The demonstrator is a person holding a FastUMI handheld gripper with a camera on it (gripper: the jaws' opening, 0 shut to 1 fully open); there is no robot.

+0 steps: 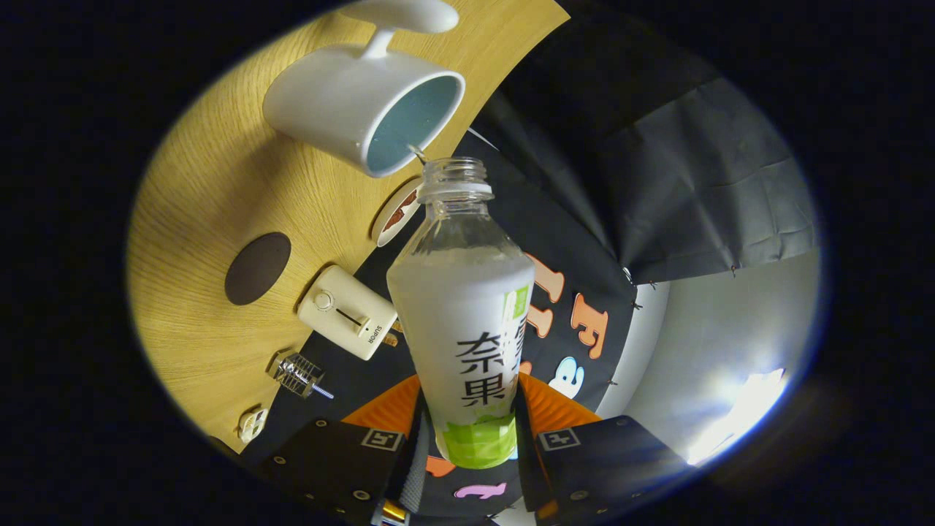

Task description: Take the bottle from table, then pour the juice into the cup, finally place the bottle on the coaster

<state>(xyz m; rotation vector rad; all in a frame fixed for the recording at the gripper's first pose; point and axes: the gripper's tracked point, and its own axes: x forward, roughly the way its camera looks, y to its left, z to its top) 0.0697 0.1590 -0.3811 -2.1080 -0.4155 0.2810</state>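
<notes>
Both fingers of the gripper [467, 438] clamp the bottle [462, 314] low on its body, tipped with its open neck at the cup [365, 106] rim. Juice seems to trickle in; tilting faster could overshoot onto the table [212, 197].

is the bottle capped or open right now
Open: the bottle, held between the hand-held gripper fingers, has a bare threaded neck with no cap, its mouth right by the cup rim.
</notes>
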